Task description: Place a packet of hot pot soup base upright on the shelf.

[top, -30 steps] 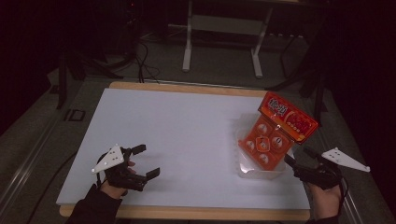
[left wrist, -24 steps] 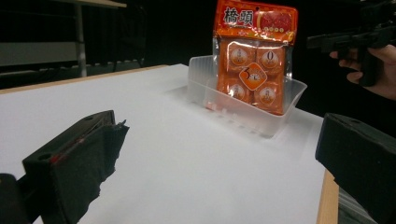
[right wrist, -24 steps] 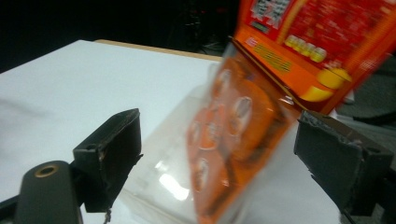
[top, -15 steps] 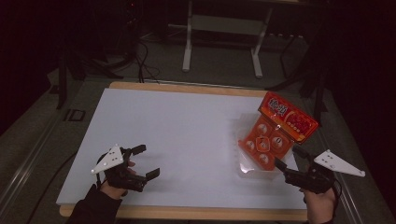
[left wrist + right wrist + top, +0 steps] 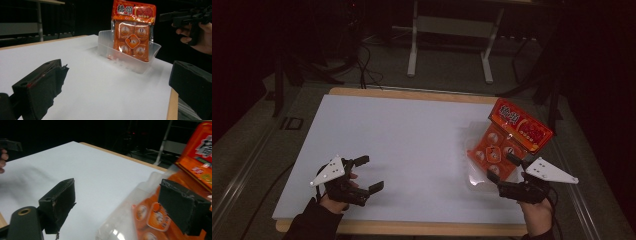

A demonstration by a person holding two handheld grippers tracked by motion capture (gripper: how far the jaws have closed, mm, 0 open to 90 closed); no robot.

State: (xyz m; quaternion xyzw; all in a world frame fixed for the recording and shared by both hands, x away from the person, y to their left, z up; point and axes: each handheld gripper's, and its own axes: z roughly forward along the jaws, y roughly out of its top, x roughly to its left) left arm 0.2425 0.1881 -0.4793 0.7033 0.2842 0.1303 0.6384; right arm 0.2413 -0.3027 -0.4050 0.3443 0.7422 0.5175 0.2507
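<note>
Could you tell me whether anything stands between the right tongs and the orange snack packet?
Nothing visible stands between them except the clear plastic tray that holds the orange snack packet. The right tongs are open at the tray's near end, and the tray's near wall lies between the jaws and the packet.

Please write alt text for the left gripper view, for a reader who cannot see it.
An orange snack packet stands upright in a clear plastic tray on a white table, framed by the open black jaws of the left gripper.
</note>
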